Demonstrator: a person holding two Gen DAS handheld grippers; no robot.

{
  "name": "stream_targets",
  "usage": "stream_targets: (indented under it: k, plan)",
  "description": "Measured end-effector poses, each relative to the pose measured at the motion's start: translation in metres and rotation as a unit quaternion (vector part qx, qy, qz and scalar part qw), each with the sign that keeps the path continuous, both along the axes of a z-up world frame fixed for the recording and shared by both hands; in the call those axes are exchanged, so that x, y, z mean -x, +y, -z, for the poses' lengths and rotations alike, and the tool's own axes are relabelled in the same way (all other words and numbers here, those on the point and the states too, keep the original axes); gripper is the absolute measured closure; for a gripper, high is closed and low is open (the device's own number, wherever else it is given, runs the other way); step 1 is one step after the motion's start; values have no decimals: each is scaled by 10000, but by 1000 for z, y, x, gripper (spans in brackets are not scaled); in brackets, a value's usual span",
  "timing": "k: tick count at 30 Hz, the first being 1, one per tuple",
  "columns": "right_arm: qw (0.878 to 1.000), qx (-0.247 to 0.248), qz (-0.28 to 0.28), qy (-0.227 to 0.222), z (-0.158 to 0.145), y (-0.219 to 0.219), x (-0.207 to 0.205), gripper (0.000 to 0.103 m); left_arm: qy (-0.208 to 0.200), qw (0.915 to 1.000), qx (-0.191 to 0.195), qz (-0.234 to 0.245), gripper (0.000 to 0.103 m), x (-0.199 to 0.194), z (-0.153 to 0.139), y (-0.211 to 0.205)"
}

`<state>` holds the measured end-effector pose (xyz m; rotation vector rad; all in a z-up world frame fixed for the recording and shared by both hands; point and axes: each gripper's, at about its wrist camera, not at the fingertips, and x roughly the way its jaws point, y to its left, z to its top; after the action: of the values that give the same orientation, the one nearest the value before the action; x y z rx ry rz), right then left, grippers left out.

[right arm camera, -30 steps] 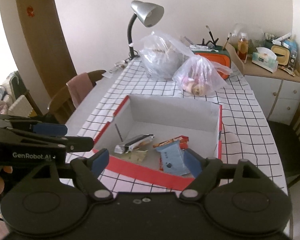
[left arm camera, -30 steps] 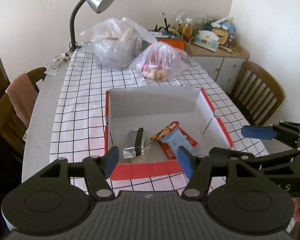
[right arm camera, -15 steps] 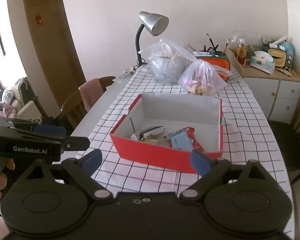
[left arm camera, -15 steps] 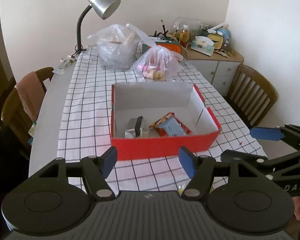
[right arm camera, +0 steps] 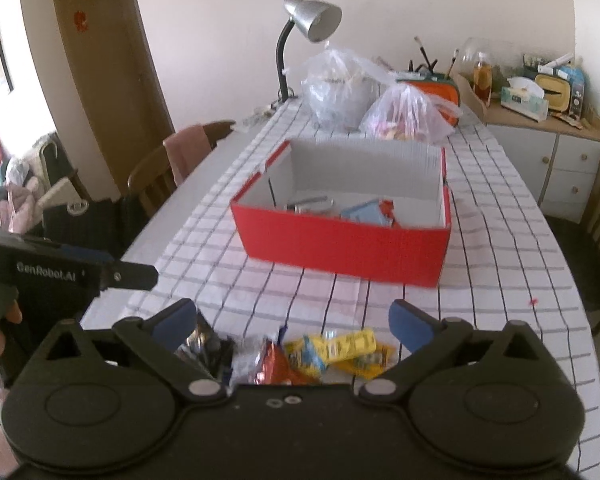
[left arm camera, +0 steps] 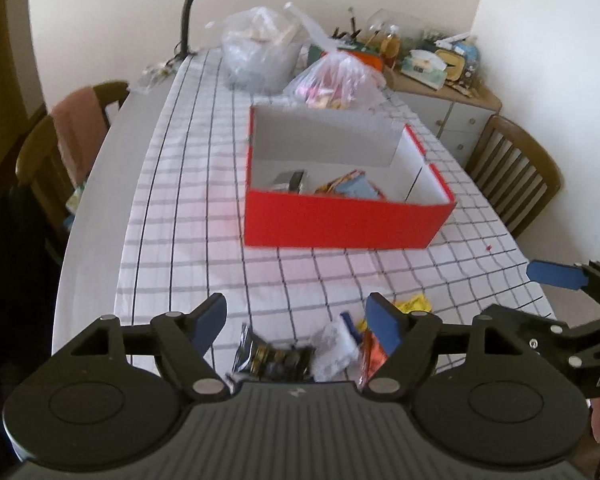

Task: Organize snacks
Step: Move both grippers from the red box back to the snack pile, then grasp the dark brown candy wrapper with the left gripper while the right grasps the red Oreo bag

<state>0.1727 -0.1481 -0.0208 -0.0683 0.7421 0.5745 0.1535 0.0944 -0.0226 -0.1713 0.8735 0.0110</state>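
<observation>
Both grippers are hovering over a small heap of loose snack packets (right arm camera: 332, 350) lying at the near edge of the checked tabletop (left arm camera: 188, 208), while the red box (left arm camera: 348, 216) is sitting farther back near the middle with a few packets (left arm camera: 352, 186) already resting inside it. The left gripper (left arm camera: 298, 318) is spreading its fingers above a dark wrapper (left arm camera: 274, 360), gripping nothing. The right gripper (right arm camera: 292, 318) is opening its fingers wide over yellow packets (right arm camera: 340, 346), also gripping nothing.
</observation>
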Motion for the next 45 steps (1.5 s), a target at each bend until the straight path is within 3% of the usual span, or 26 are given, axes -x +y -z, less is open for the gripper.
stream_targets:
  k: [10,23,34,43,45]
  plan:
    - [9976,530,-380,254,41,15,8,0,644,9973,107,-323,26,10,48,15]
    - [9818,1556,-1034,342,100,45,-2,7,1330,9903,65,-407,26,4,105,11]
    - [9669,1973,-1606,202,116,63,-10,14,1664,9840,-8,-636,26,-10,140,23]
    - [9679,1954,-1558,249,120,65,-14,33,1704,9834,25,-615,30,-14,147,22]
    - [9690,1915,-1538,286,119,65,-14,43,1697,9834,6,-639,31,-16,148,22]
